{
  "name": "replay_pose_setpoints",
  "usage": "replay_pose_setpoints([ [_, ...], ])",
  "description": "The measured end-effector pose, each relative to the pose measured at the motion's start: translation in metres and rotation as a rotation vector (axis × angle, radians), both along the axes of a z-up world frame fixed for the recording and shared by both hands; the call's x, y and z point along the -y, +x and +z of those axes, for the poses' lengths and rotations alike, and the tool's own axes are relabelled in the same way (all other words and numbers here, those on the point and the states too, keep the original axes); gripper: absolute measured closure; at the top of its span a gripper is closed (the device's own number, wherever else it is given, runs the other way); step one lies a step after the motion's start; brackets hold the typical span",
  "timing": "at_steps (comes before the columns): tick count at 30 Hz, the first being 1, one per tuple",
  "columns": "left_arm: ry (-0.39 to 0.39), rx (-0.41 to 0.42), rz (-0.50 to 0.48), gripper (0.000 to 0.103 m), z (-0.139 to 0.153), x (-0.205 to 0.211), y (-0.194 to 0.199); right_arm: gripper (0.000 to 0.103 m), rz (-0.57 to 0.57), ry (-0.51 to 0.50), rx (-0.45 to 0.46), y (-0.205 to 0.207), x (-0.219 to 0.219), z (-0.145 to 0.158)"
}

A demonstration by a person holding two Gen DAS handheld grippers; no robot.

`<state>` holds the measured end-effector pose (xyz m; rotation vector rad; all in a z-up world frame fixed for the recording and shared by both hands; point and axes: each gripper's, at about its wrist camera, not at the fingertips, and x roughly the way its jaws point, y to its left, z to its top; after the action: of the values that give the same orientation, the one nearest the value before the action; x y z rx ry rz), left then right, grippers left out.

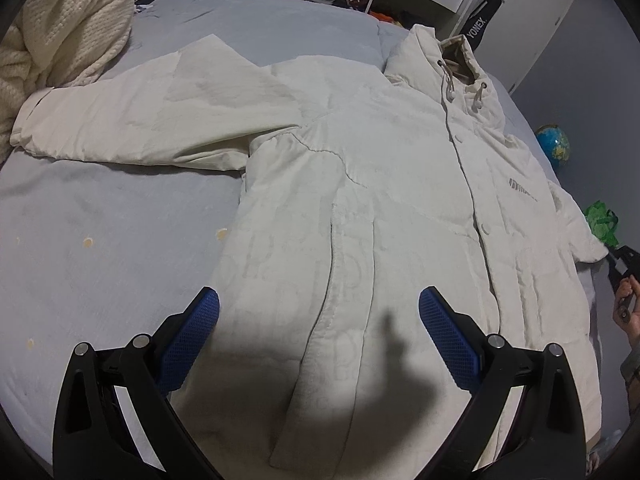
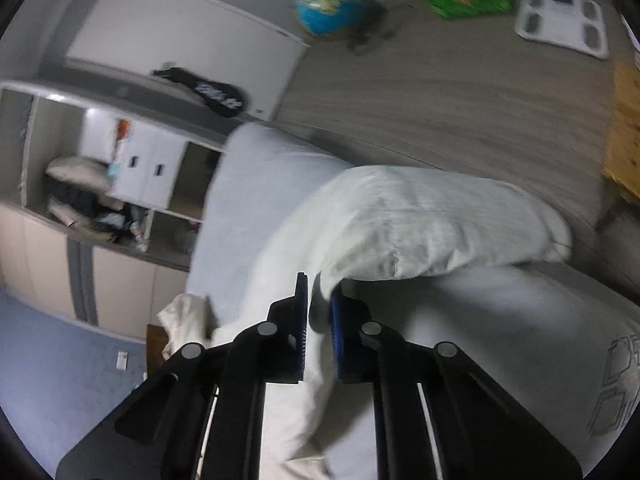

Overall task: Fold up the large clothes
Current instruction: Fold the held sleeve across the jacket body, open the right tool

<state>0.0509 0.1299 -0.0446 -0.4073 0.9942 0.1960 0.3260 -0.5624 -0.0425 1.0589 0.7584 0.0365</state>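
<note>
**Right fingers clamped on the coat sleeve, left fingers wide above the hem**

We see the cream coat point(image 1: 360, 184) lying front-up and spread flat on the grey bed point(image 1: 100, 216), its hood point(image 1: 448, 52) far ahead of our left gripper point(image 1: 319, 308). The left fingers point(image 1: 192, 340) stand wide apart over the lower body of the coat, nothing pinched between them. Our right gripper point(image 2: 319, 312) has its fingers point(image 2: 302, 320) pressed nearly together on a fold of the coat's sleeve point(image 2: 432, 220), which bulges out ahead of the fingertips over the bed's edge. Beyond it a globe point(image 2: 328, 10) stands on the floor.
</note>
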Motion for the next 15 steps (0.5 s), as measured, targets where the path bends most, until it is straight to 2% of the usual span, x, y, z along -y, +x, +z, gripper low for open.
replay_pose_setpoints([
  [4, -0.016, 0.016, 0.018, 0.007, 0.002, -0.004, -0.002, 0.098, 0.068, -0.054, 0.088, 0.002, -0.032, 0.048],
  [10, -0.004, 0.031, 0.022, 0.007, 0.007, -0.002, -0.004, 0.099, 0.252, -0.131, 0.212, -0.003, -0.12, 0.115],
  [15, -0.006, 0.05, 0.032, 0.007, 0.01, -0.004, -0.008, 0.099, 0.434, -0.192, 0.243, -0.013, -0.215, 0.136],
])
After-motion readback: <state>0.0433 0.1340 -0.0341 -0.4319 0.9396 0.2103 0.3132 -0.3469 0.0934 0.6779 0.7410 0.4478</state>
